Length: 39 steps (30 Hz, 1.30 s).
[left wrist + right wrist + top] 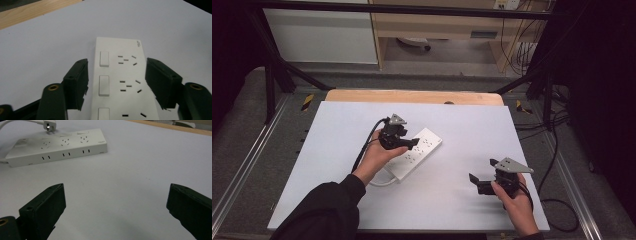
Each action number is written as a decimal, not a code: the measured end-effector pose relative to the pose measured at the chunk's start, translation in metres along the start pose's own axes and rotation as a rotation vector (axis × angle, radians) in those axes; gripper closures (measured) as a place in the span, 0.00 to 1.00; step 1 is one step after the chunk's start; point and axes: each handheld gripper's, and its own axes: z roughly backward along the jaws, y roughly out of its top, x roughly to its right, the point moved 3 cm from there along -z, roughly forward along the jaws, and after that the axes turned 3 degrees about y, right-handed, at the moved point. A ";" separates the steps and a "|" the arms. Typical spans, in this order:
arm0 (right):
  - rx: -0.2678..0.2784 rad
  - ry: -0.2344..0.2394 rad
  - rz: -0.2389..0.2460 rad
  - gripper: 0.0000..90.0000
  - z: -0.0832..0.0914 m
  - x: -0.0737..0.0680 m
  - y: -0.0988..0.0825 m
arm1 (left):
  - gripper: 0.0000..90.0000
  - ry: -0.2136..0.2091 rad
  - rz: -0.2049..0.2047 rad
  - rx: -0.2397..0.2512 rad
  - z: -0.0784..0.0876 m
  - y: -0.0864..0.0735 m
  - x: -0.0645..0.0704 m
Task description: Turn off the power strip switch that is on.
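A white power strip with several sockets and rocker switches lies flat on the white table top, angled toward the far right. My left gripper hovers over its near half, open. In the left gripper view the two black jaws straddle the strip with a gap on each side, and my left gripper holds nothing. My right gripper rests low at the front right, open wide with bare table between its jaws. From there the strip lies far off at the upper left.
The strip's white cord curls out under the left hand, and its plug lies just beyond the strip. A wooden edge borders the white table top at the back. Black frame bars and cables stand to the sides.
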 end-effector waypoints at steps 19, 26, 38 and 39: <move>-0.005 -0.004 0.002 0.03 -0.001 0.000 -0.001 | 0.10 0.020 0.080 0.068 0.031 -0.005 -0.015; -0.007 -0.004 0.002 0.03 -0.001 0.000 -0.001 | 0.10 0.022 0.074 0.089 0.049 -0.012 -0.022; -0.013 -0.006 0.004 0.03 -0.002 -0.001 -0.001 | 0.08 0.039 0.112 0.109 0.079 -0.037 -0.037; -0.014 -0.007 0.005 0.03 -0.002 -0.001 -0.001 | 0.08 0.038 0.111 0.111 0.082 -0.038 -0.038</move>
